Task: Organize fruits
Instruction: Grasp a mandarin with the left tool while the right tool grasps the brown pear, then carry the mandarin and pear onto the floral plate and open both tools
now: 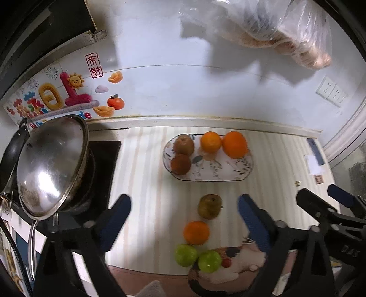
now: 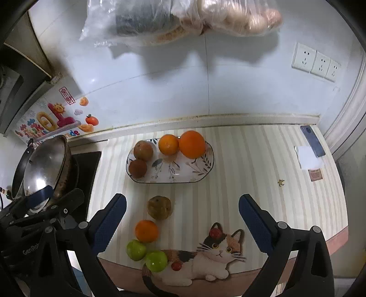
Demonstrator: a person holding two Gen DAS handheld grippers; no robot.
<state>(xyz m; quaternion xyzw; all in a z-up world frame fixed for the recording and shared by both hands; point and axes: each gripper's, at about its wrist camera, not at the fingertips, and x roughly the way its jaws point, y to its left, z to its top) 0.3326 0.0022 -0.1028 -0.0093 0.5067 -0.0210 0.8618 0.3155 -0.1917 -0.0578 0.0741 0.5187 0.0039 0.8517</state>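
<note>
We cannot make out what fills the plastic bags (image 2: pixel 183 20) hanging on the wall beyond both grippers; the film blurs the contents. In the left wrist view the cat mat (image 1: pixel 231 267) is half hidden behind the left gripper's right finger, and the pot lid (image 1: pixel 50 166) to its left covers whatever lies beneath. The kind of the brownish fruit is hard to tell. Ahead of both grippers sits the plate (image 2: pixel 201 173) on the striped table (image 2: pixel 251 182), carrying two brown fruits (image 2: pixel 143 150) on its left side and two oranges (image 2: pixel 191 144) at its far edge. Nearer, just beyond the fingertips, a dull green-brown fruit (image 2: pixel 159 207) lies alone; an orange (image 2: pixel 146 231) sits closer in, touching two green apples (image 2: pixel 136 250) at the table's near edge. Two small red fruits (image 2: pixel 215 233) rest on the mat. A phone (image 2: pixel 312 140) and a paper lie far to the right. The left gripper (image 1: pixel 184 212) hangs tilted steeply down over the loose fruit, jaws wide and empty. The right gripper (image 2: pixel 183 211) hangs beside it in the same tilt, jaws wide, gripping nothing, loose fruit showing between the fingers but untouched.
</note>
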